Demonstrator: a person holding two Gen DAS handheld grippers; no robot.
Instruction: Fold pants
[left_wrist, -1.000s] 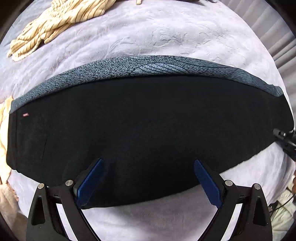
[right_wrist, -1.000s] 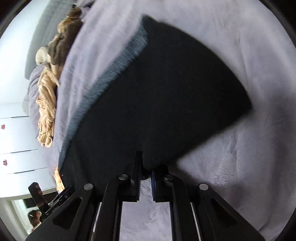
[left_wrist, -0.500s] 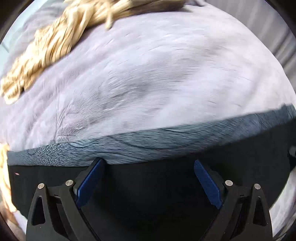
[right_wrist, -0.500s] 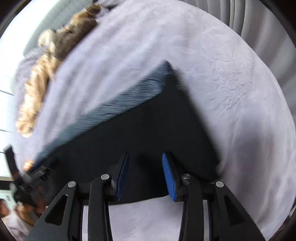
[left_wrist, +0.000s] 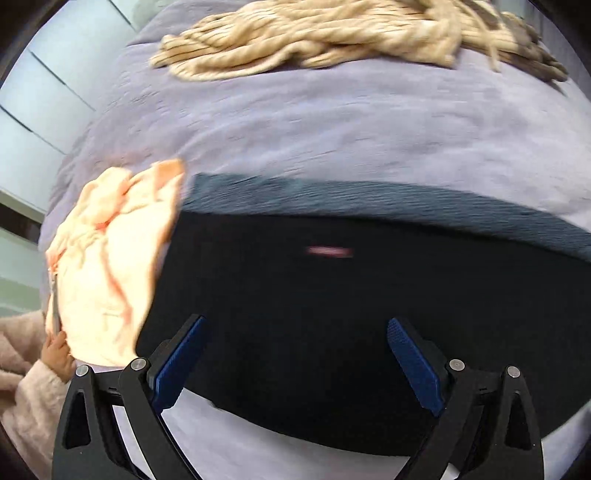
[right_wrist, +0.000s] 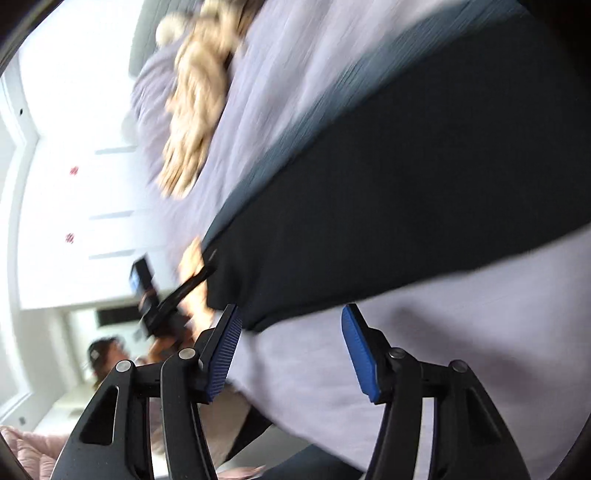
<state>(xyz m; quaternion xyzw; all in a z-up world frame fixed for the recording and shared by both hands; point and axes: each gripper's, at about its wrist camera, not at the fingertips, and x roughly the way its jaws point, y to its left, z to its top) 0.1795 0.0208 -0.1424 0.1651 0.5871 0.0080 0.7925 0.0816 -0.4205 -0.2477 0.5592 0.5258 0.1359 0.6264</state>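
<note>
The black pants (left_wrist: 332, 314) lie folded flat on the lilac bedspread (left_wrist: 332, 122), with a grey-blue knit edge (left_wrist: 369, 203) along their far side. My left gripper (left_wrist: 295, 354) is open and empty, its blue pads just above the pants' near edge. The pants also show in the right wrist view (right_wrist: 406, 192), running from upper right to lower left. My right gripper (right_wrist: 291, 350) is open and empty, just off the pants' near corner, over bare bedspread (right_wrist: 424, 332). My left gripper shows in that view (right_wrist: 166, 302) at the pants' left end.
A beige striped garment (left_wrist: 332, 40) lies bunched at the far side of the bed, and it shows in the right wrist view (right_wrist: 195, 110). A peach garment (left_wrist: 110, 266) lies at the pants' left end. White cabinet doors (right_wrist: 74, 184) stand beyond the bed.
My right gripper let go of the pants' corner, opened wide and drew back off the fabric. My left gripper stayed open and swung toward the pants' left end.
</note>
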